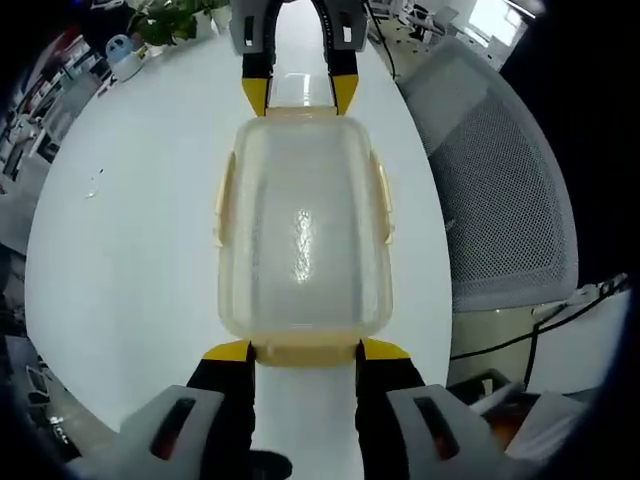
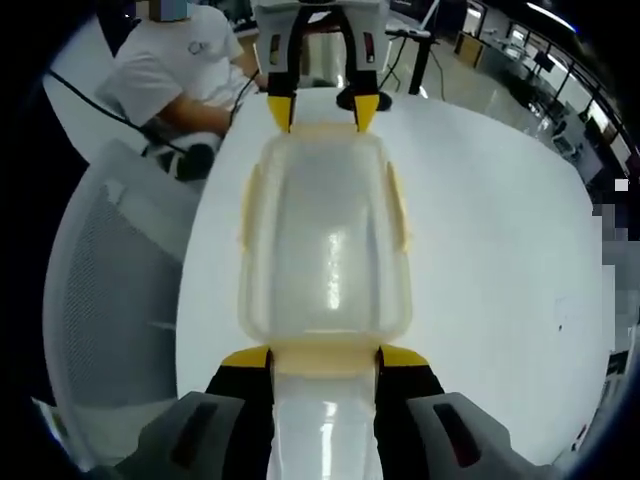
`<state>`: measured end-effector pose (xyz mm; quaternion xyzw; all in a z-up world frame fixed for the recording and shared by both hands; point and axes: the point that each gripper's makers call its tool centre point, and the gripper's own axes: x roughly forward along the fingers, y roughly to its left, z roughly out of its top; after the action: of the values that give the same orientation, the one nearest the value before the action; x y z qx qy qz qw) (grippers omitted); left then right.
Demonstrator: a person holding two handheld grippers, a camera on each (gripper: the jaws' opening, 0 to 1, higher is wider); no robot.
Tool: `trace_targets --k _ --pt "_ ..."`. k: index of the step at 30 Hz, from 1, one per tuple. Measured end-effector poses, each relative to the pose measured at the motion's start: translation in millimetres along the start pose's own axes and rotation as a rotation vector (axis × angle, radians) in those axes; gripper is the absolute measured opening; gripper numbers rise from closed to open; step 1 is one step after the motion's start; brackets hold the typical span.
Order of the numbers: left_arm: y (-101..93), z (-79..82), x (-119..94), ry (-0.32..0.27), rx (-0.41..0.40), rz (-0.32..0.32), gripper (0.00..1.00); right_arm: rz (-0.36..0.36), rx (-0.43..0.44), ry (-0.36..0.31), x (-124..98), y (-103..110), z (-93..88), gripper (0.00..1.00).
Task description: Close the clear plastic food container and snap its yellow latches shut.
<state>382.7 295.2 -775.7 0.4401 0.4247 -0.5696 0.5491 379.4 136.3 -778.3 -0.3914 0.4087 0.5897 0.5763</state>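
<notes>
Two grippers [image 1: 303,350] [image 2: 324,357] at unlabelled container [image 1: 302,230]

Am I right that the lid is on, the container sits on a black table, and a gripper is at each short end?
Not quite: the table is white, as the left gripper view shows. The rest holds: the lid is on the container, with the left gripper at one short end and the right gripper at the other.

Beyond the far claw [image 1: 300,93] in the left gripper view, the plants [image 1: 170,20] and shelf clutter are blurred and cut by the rim. Left of the far claw [image 2: 322,110] in the right gripper view, the seated person [image 2: 175,70] is cut off above the shoulders
</notes>
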Motion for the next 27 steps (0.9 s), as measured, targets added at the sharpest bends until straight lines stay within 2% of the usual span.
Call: trace_targets --k 17,27 --pt "-6.1 5.9 1.6 0.018 0.000 -0.011 0.38 0.012 -0.016 0.015 -4.2 5.7 -4.7 0.37" --pt "-6.0 18.3 4.5 0.013 -0.008 -0.005 0.38 0.011 -0.022 0.026 -10.1 5.2 -17.5 0.37"
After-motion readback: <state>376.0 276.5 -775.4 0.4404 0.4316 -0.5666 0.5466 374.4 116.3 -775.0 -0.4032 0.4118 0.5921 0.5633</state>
